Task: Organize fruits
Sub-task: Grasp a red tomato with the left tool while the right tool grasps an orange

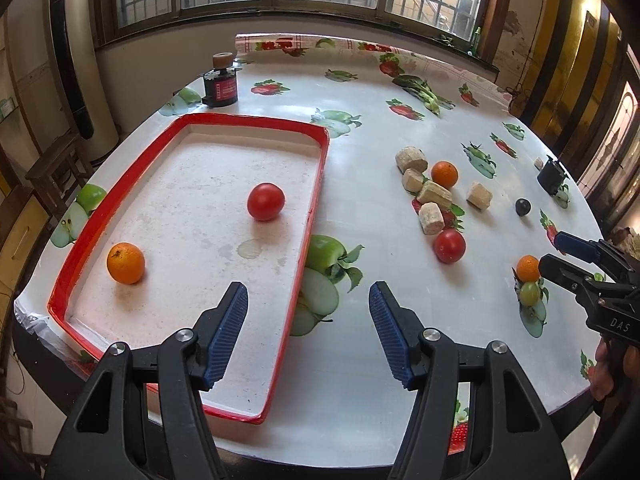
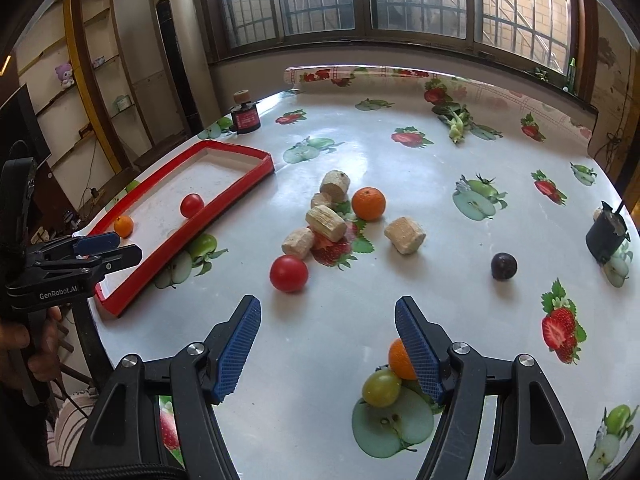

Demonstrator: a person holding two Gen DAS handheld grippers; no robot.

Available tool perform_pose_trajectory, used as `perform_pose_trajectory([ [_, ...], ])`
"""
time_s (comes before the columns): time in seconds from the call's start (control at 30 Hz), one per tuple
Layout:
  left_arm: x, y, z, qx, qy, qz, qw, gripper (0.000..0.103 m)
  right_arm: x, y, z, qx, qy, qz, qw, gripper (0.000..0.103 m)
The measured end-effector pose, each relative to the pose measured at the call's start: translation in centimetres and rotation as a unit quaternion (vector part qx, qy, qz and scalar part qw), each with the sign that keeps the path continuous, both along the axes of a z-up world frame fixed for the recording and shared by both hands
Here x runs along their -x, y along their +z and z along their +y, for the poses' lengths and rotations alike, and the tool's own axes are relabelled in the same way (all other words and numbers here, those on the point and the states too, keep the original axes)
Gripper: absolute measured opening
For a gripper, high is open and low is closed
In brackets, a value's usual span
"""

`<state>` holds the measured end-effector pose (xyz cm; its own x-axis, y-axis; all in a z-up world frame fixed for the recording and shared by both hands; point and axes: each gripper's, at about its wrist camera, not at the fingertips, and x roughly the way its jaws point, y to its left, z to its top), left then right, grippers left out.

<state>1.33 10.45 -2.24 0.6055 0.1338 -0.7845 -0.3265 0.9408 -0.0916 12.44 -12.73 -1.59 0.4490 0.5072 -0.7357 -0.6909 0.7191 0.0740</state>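
1. The right gripper [image 2: 328, 348] has its jaws spread wide with nothing between the pads; a small orange [image 2: 398, 360] and a green grape [image 2: 381, 388] lie just beside its right finger, the orange partly hidden behind the pad.
2. The left gripper [image 1: 308, 332] is likewise spread and empty, hanging over the near right edge of the red-rimmed tray [image 1: 316, 184].
3. Judging by position, the right hand is nearer the loose fruit: a tomato [image 2: 289, 273] ahead and left, then a dark plum [image 2: 503, 266] and a larger orange [image 2: 368, 203] among cork-like cylinders [image 2: 326, 223].
4. The tray already holds an orange [image 1: 125, 263] and a tomato [image 1: 265, 201].
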Motion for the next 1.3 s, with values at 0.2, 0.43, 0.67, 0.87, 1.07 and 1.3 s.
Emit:
perform_pose_trajectory([
  [0.2,-0.9,-0.3,-1.6,0.003,-0.021,0.006,0.9998,0.062,-0.2,-0.3,-3.0,0.004,-0.025,-0.001,1.000,0.072],
  [0.43,-2.1,-0.6,-3.6,0.009,-0.045,0.014,0.9989,0.062,-0.5,-1.3,-5.3,0.006,-0.044,0.011,0.999,0.072],
  [0.67,-3.8,-1.0,-5.5,0.019,-0.070,0.021,0.9971,0.062,-0.6,-2.5,-5.8,0.004,-0.046,0.025,0.999,0.072],
  [0.87,-6.0,-1.5,-6.8,0.036,-0.087,0.022,0.9953,0.062,-2.0,-3.3,-5.6,-0.019,-0.055,0.048,0.997,0.071],
  [1.07,-8.5,-2.4,-7.7,0.052,-0.097,0.033,0.9934,0.062,-3.6,-4.0,-5.2,-0.029,-0.070,0.062,0.995,0.065],
  [1.3,-10.9,-4.0,-8.6,0.043,-0.104,0.046,0.9925,0.062,-4.3,-5.3,-4.1,-0.021,-0.059,0.087,0.994,0.050],
])
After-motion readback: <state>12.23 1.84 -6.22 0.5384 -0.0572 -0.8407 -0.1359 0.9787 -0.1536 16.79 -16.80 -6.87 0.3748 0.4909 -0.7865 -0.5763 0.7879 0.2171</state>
